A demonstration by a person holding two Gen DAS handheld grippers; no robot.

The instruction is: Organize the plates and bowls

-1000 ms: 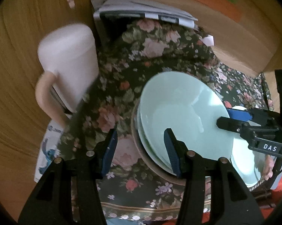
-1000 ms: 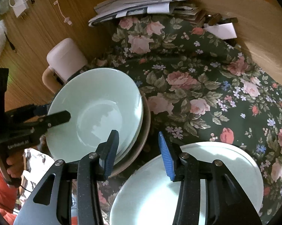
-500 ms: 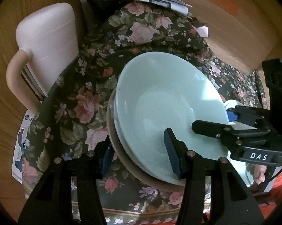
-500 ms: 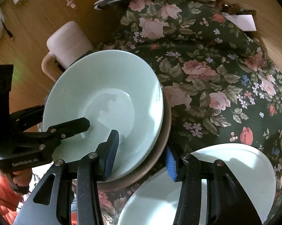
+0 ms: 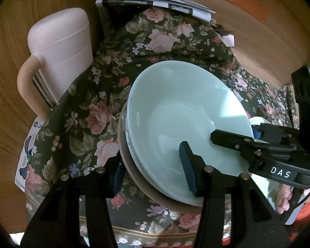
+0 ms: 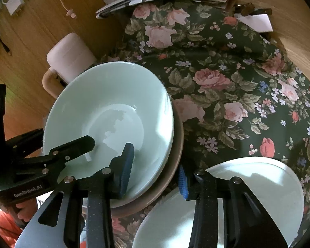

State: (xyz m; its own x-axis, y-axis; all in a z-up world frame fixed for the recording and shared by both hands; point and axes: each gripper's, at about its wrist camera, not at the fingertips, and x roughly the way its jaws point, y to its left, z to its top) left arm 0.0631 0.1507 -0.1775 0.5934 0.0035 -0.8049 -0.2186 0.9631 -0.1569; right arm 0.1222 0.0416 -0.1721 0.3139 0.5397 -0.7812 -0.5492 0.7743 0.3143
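Straddling the near rim of the stack, the left gripper stands with jaws wide: its right finger lies inside the pale green glazed ceramic bowl, its left finger outside, beside the brown outer bowl that carries the green ones. No clamping contact is visible.

The right gripper is likewise spread wide across the opposite rim of the same stack: its left finger sits inside the green bowl, its right finger below the brown bowl's edge, over the rim of the pale green flat plate.

Landmark: bowl stack.
- At least two green bowls are nested in the brown one; a second green rim shows just under the top bowl.
- The stack rests on the dark floral tablecloth.
- The plate lies just beside the stack, on the right gripper's side; whether they touch cannot be told.
- A pale pink lidded jug with a beige handle stands beyond the stack, off the cloth edge.
- A pile of papers lies at the far end of the cloth, well apart from the stack.
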